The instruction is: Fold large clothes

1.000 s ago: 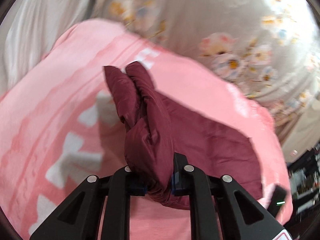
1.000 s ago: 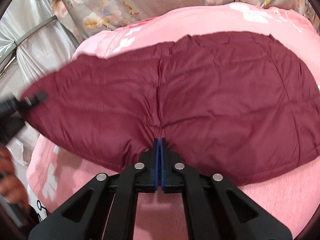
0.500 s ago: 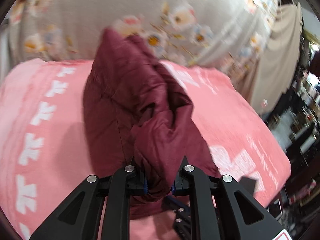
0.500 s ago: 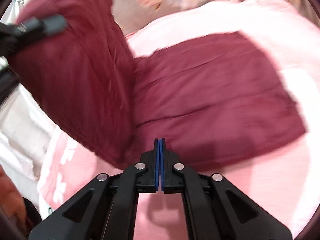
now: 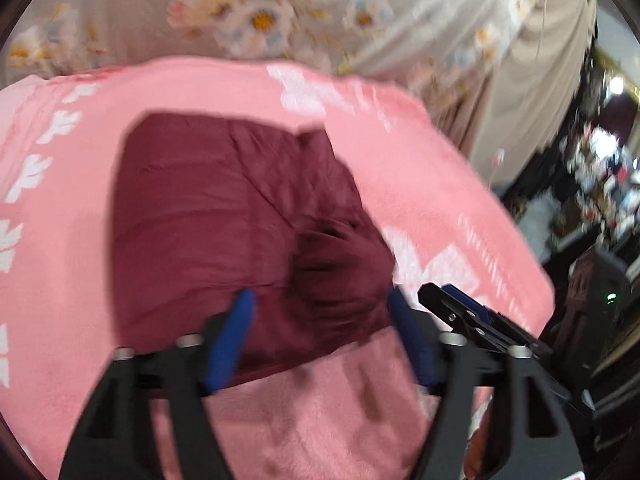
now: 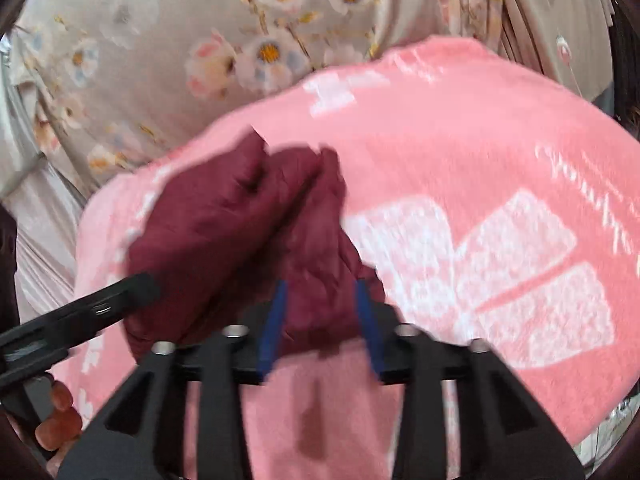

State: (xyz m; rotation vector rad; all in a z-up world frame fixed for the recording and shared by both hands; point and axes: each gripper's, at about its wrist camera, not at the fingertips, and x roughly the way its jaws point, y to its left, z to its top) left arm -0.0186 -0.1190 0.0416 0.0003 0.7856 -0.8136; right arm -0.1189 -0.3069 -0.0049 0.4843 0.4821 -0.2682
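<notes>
Both grippers (image 5: 320, 332) (image 6: 320, 320) spread, holding nothing; back straight off the folded maroon jacket (image 5: 224, 216) without snagging its edge.

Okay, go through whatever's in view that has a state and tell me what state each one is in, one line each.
Maroon quilted garment: folded over, lying on the blanket, released by both grippers.
Pink fleece blanket with white bow print: spread flat under the garment.
Left gripper: open, blue pads apart.
Right gripper: open, pads either side of the garment's edge.
</notes>
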